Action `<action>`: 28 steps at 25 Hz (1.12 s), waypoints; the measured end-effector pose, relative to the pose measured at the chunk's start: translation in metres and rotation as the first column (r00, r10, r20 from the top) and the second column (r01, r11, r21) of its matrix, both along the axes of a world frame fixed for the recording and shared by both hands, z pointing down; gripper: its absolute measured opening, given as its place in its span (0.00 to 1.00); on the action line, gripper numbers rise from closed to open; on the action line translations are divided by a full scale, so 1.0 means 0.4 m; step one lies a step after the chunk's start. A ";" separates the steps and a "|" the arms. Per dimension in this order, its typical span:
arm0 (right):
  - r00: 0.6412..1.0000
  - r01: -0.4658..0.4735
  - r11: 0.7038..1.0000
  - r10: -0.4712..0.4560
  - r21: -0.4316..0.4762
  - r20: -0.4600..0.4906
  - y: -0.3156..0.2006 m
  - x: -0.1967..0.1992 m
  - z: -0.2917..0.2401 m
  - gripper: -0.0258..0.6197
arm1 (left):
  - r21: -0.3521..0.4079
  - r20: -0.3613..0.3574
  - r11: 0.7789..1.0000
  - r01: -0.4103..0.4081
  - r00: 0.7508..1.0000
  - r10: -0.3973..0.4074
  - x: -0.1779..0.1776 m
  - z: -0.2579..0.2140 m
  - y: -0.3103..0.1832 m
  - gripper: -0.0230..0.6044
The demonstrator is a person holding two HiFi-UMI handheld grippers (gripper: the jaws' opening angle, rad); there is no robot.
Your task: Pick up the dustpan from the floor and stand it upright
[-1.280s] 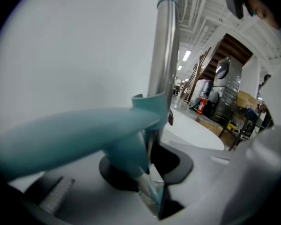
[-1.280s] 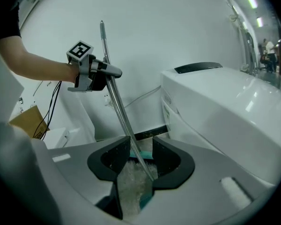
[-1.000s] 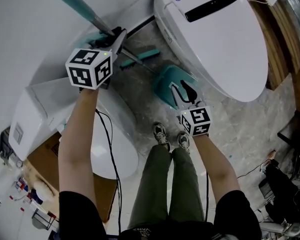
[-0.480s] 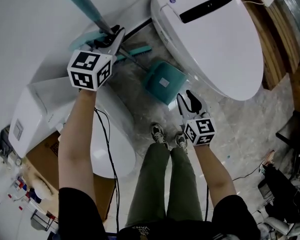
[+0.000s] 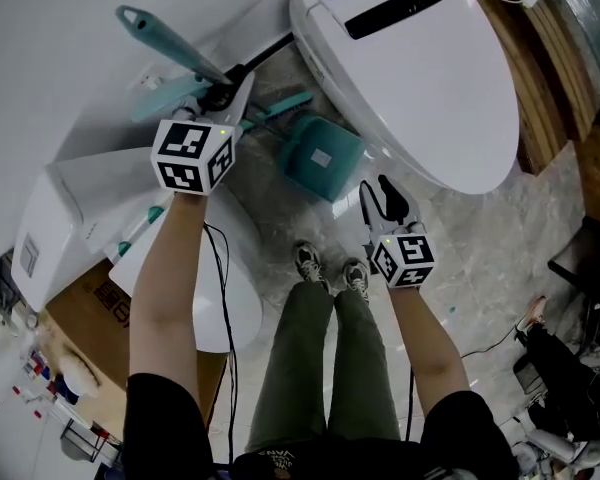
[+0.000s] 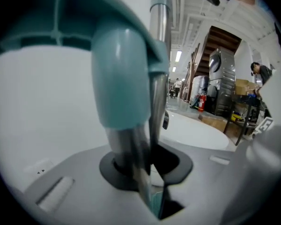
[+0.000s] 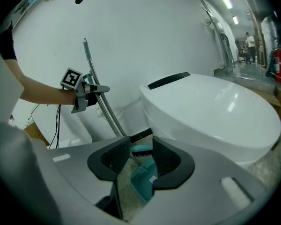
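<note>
The teal dustpan (image 5: 320, 158) stands on the stone floor beside the big white toilet, its pan also seen past the right jaws (image 7: 141, 182). Its metal pole (image 5: 195, 53) slants up and to the left, ending in a teal grip (image 5: 145, 20). My left gripper (image 5: 228, 86) is shut on the pole, which fills the left gripper view (image 6: 131, 153) below the teal grip (image 6: 117, 78). A teal broom head (image 5: 285, 108) lies just behind the pan. My right gripper (image 5: 385, 196) hangs open and empty a short way in front of the pan, apart from it (image 7: 141, 153).
A large white toilet lid (image 5: 410, 78) rises at the right, and a smaller white toilet (image 5: 80, 218) stands at the left with a cardboard box (image 5: 90, 318) by it. The person's shoes (image 5: 325, 268) are just in front of the dustpan. A white wall is behind.
The right gripper has drawn back from the dustpan, which it was up against a second ago. The pan has shifted left, and the left gripper and pole have shifted.
</note>
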State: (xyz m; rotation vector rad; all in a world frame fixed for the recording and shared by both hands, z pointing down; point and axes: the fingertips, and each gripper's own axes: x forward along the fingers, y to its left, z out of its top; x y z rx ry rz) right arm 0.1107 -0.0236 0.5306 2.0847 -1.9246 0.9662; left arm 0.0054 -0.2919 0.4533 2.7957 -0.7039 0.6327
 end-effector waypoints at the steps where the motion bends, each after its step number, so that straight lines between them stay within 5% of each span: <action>1: 1.000 -0.002 1.000 0.002 -0.002 0.000 0.006 0.004 0.001 0.23 | -0.002 -0.003 1.000 0.007 1.000 -0.007 -0.002 0.005 0.008 0.22; 16: 0.999 0.032 0.999 -0.031 -0.029 0.018 0.066 -0.032 0.012 0.23 | 0.044 -0.041 0.999 0.026 0.999 -0.024 -0.010 -0.017 0.105 0.21; 28: 0.991 0.131 0.983 -0.129 0.126 -0.018 -0.089 -0.063 -0.138 0.23 | 0.049 -0.015 0.999 -0.002 1.000 0.002 -0.003 -0.017 0.185 0.21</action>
